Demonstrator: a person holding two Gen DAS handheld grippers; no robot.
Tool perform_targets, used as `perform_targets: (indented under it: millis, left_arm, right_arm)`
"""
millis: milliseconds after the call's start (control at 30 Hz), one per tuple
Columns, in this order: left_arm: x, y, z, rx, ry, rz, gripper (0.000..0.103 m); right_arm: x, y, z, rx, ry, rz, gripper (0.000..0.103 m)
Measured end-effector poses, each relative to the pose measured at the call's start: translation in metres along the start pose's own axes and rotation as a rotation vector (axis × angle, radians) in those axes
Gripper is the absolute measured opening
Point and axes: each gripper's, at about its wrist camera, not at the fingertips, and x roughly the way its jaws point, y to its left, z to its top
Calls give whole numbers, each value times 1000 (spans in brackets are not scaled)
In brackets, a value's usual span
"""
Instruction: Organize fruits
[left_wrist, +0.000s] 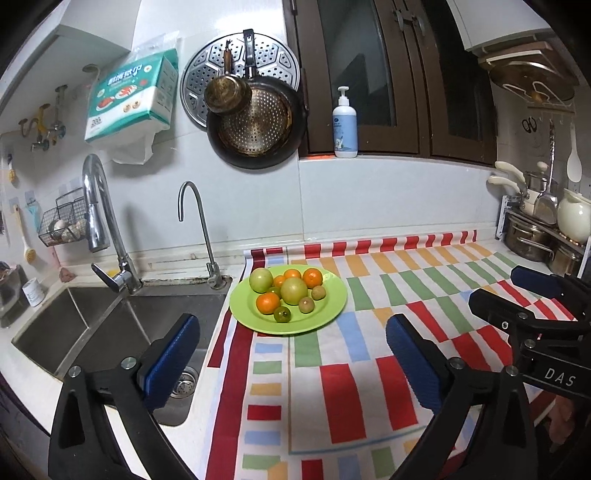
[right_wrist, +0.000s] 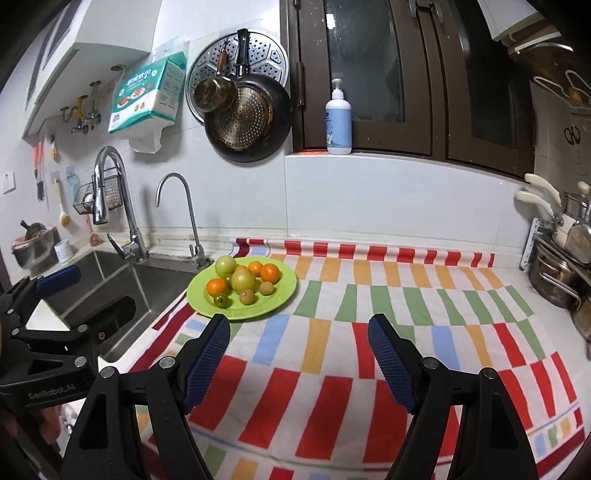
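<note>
A lime-green plate (left_wrist: 334, 295) (right_wrist: 286, 286) stands on the striped cloth beside the sink. It holds several fruits: two large yellow-green ones (left_wrist: 294, 290) (right_wrist: 243, 280), oranges (left_wrist: 312, 277) (right_wrist: 270, 273), small brown ones (left_wrist: 306, 305) (right_wrist: 247, 296) and a dark green one (left_wrist: 282, 315) (right_wrist: 221, 300). My left gripper (left_wrist: 292, 322) (right_wrist: 103, 286) is open, short of the plate's near rim, with nothing between its blue pads. My right gripper (right_wrist: 297, 321) (left_wrist: 495, 285) is open too, over the cloth to the right of the plate, holding nothing.
A steel sink (left_wrist: 110, 325) with two taps lies left of the plate. The striped cloth (right_wrist: 369, 332) covers the counter. Pots on a rack (right_wrist: 554, 273) crowd the right end. Pans (left_wrist: 255, 125) hang on the wall; a pump bottle (left_wrist: 345, 125) stands on the sill.
</note>
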Motion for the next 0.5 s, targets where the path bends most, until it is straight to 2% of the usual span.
perform_targets:
  millis: [133, 233, 500]
  left_arm:
    - [-14, -6, -3, -1, -7, 5, 103]
    - [-24, -11, -7, 0, -9, 11, 103]
    - [-43, -19, -11, -6, -14, 16, 103]
  right_arm:
    - [-15, -3, -5, -2, -8, 3, 78]
    - [-26, -6, -10, -3, -18, -1, 82]
    - [-47, -12, -17, -4, -31, -2, 82]
